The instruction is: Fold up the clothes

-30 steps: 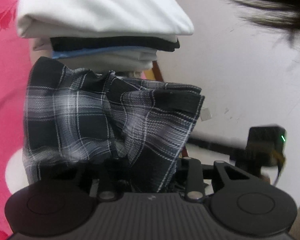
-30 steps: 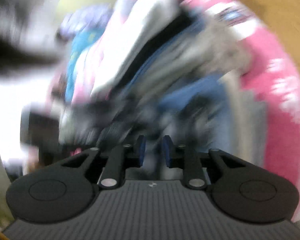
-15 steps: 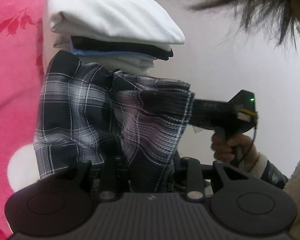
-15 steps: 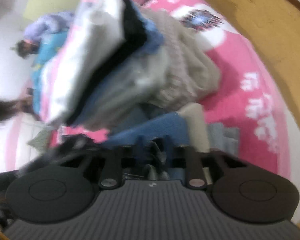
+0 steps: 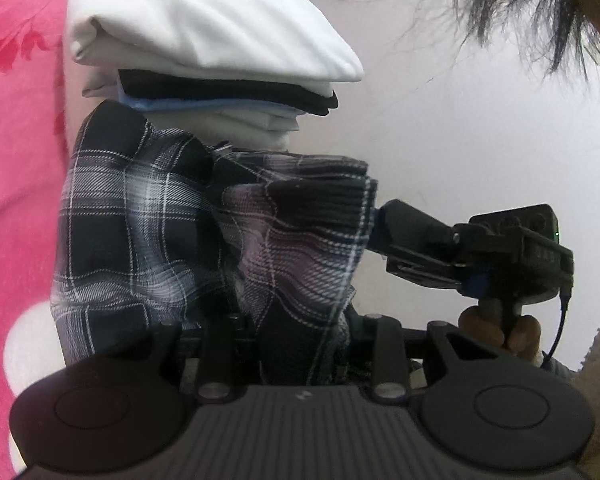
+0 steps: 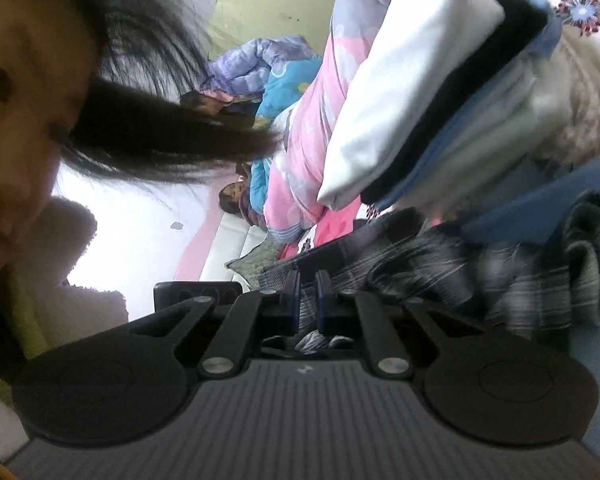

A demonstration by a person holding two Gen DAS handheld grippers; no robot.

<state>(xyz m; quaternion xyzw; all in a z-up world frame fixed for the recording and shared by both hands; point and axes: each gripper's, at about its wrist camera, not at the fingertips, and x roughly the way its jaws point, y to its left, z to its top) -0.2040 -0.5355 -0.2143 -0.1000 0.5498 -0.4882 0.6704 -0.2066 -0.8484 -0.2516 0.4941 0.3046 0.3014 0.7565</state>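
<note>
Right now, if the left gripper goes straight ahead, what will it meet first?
The plaid garment that the left gripper already holds; behind it, probably the stack of folded clothes, though depth is unclear.

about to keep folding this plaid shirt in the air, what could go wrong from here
1. The right gripper pinches only the edge of the plaid shirt; a pull could slip it free.
2. The cloth is bunched in the left gripper, so the fold may come out crooked.
3. The stack of folded clothes sits close behind; a swing might topple it.
</note>
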